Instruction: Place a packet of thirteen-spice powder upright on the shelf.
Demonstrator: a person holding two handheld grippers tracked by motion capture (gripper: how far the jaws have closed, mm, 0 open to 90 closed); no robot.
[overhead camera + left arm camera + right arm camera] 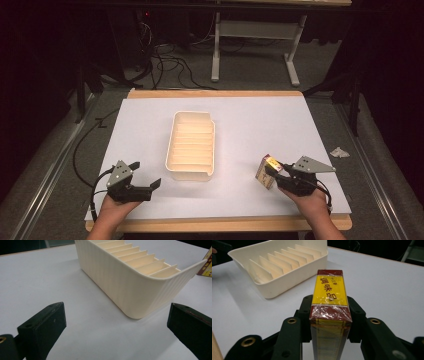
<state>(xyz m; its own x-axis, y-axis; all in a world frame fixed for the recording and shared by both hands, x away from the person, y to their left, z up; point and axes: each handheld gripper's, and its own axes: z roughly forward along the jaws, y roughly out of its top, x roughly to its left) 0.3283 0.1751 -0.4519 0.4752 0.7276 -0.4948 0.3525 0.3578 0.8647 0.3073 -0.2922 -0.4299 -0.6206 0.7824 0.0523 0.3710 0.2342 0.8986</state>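
Box w/ yellow-red wrapper clamped upright in right gripper, near table's front right corner. Left gripper jaws apart, front left. Cream tray mid-table between.

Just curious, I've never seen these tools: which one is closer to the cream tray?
Left. The left gripper sits open just off the tray's near left corner. The right gripper, clamped on a box, is farther off to its right.

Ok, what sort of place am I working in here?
Probably a lab recording setup: a white-covered table with only a slotted tray on it, loose floor cables, and dark surroundings.
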